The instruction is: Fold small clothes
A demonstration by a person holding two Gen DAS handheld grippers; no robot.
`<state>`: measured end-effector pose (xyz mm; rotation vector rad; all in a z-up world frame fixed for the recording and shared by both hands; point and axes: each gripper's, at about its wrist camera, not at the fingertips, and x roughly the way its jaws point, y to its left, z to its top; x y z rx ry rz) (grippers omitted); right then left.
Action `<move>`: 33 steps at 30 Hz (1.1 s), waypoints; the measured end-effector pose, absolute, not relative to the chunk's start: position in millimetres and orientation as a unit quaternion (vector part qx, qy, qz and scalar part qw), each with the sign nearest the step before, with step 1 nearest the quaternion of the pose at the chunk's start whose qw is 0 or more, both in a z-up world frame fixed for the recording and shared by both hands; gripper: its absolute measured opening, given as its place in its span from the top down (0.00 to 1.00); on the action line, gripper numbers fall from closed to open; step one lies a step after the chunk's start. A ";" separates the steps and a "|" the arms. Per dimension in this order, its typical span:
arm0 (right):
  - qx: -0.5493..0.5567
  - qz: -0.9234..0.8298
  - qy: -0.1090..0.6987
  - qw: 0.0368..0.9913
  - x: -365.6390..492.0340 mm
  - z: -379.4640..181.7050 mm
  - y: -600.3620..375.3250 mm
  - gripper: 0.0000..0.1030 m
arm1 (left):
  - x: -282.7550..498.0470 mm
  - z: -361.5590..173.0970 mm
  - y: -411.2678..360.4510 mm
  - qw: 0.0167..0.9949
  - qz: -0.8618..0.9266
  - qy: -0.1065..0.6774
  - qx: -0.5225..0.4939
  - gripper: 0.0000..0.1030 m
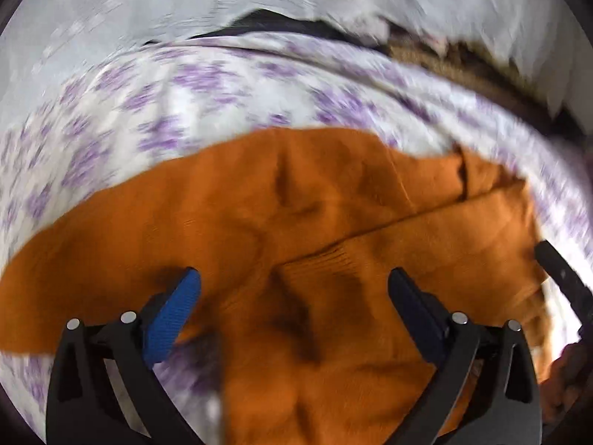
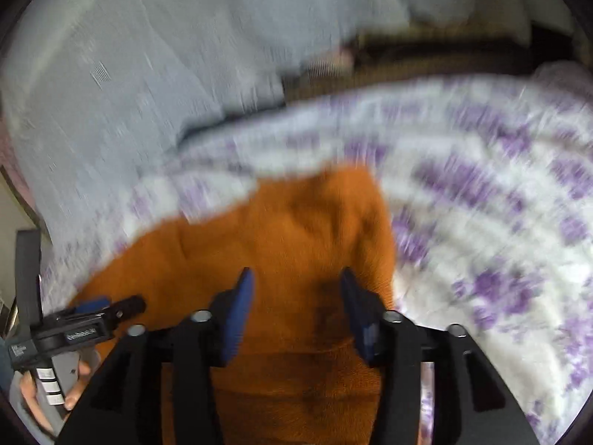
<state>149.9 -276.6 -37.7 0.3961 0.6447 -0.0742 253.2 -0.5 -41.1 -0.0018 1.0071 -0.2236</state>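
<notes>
The left gripper [image 1: 294, 278] is shown with its jaws spread wide and nothing clamped, poised above the orange knitted garment [image 1: 296, 215]; the right gripper [image 2: 296, 278] is likewise parted, its blue pads [image 2: 241, 307] standing clear of the cloth on either side, so that neither tool is grasping anything. The garment is spread on a white bedsheet with purple flowers [image 1: 166, 111], beside a pale grey cloth [image 2: 129, 74]. In the left wrist view, one panel with a ribbed edge is seen laid diagonally over the body, which suggests that a first fold is made. The fabric is wrinkled and broad; further folding and smoothing are judged to be left. Both views are blurred, so finer detail cannot be told.
</notes>
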 end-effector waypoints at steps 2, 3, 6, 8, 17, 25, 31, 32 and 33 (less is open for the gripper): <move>0.181 -0.024 0.289 0.940 138.2 -27.8 -272.7 0.13 | 241.8 -35.1 31.1 0.868 -0.095 0.487 -0.033 0.04; 0.174 -0.016 0.285 0.943 134.0 -26.4 -270.7 0.07 | 235.1 -33.8 47.6 0.869 -0.087 0.485 -0.045 0.04; 0.182 -0.036 0.293 0.938 131.3 -35.9 -274.4 0.07 | 210.0 -34.3 116.9 0.868 -0.053 0.480 -0.110 0.05; 0.235 -0.042 0.287 0.928 126.7 -40.4 -290.5 0.07 | 196.9 -41.7 160.3 0.859 -0.038 0.479 -0.178 0.05; 0.376 -0.068 0.235 0.894 103.9 -57.1 -322.4 0.07 | 205.0 -52.0 226.5 0.838 0.006 0.435 -0.328 0.07; 0.385 -0.067 0.228 0.892 109.5 -60.4 -328.2 0.07 | 232.2 -54.7 237.0 0.831 0.046 0.443 -0.334 0.90; 0.388 -0.061 0.225 0.892 112.8 -60.8 -329.4 0.07 | 221.0 -9.4 185.3 0.876 0.023 0.419 -0.236 0.91; 0.390 -0.061 0.225 0.891 112.5 -60.9 -329.6 0.07 | 220.0 0.1 170.9 0.883 0.009 0.414 -0.220 0.91; 0.391 -0.060 0.226 0.890 113.1 -61.4 -330.5 0.07 | 219.1 7.3 161.2 0.887 0.000 0.411 -0.210 0.91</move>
